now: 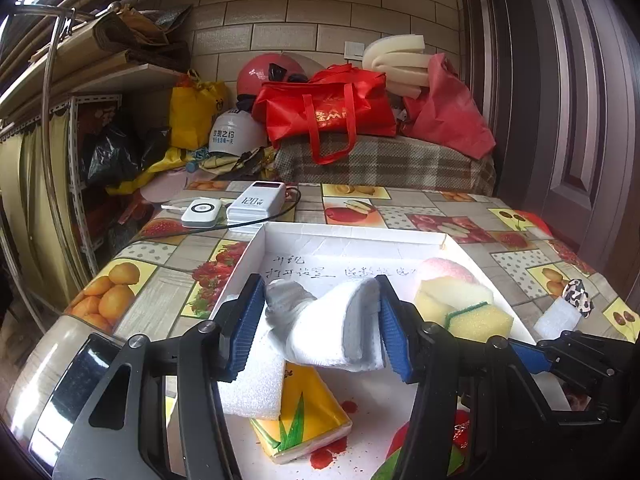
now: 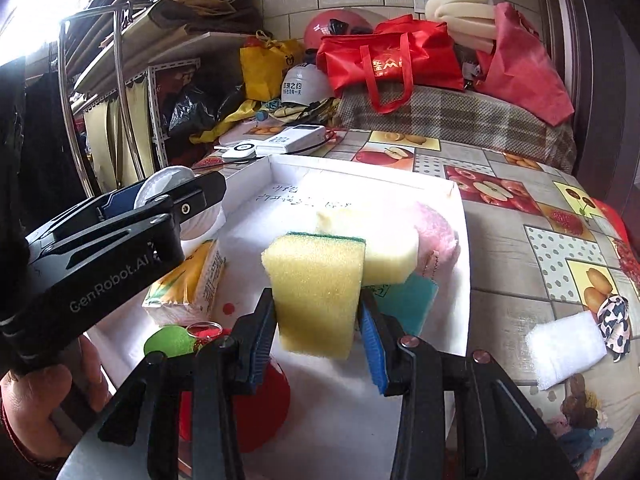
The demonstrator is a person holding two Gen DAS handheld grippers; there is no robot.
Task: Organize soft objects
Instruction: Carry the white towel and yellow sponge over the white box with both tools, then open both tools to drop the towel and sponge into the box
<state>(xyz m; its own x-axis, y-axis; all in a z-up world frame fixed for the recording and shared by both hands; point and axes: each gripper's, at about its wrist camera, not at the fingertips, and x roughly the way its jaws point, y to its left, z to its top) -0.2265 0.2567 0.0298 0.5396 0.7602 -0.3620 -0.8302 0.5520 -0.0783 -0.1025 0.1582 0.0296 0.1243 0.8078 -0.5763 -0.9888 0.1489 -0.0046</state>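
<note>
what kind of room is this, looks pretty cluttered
Probably a lived-in home's storage corner: a table with a fruit-print cloth, helmets and shopping bags piled on a plaid-covered bench, and a loaded metal shelf.

Left tool (image 1: pixel 320 320) is gripping a rolled white sock (image 1: pixel 332 328) between its blue pads (image 1: pixel 246 322), holding it over the white tray (image 1: pixel 256 248). A white foam block (image 1: pixel 252 384) is lying under the sock, overlapping a yellow tissue pack (image 1: pixel 304 416). Further right in the tray, a yellow sponge with a green scouring face (image 1: pixel 480 320) is sitting against a pale yellow foam piece (image 1: pixel 448 292) and something pink (image 1: pixel 444 268) behind. The right tool's black frame (image 1: pixel 576 356) is reaching in from the right edge. Outside the tray, on the fruit-print worktop (image 1: pixel 132 272), a white foam pad (image 1: pixel 558 316) is touching a black-and-white scrunchie (image 1: pixel 578 296). Two white power banks (image 1: pixel 256 202) are resting beyond the tray.
</note>
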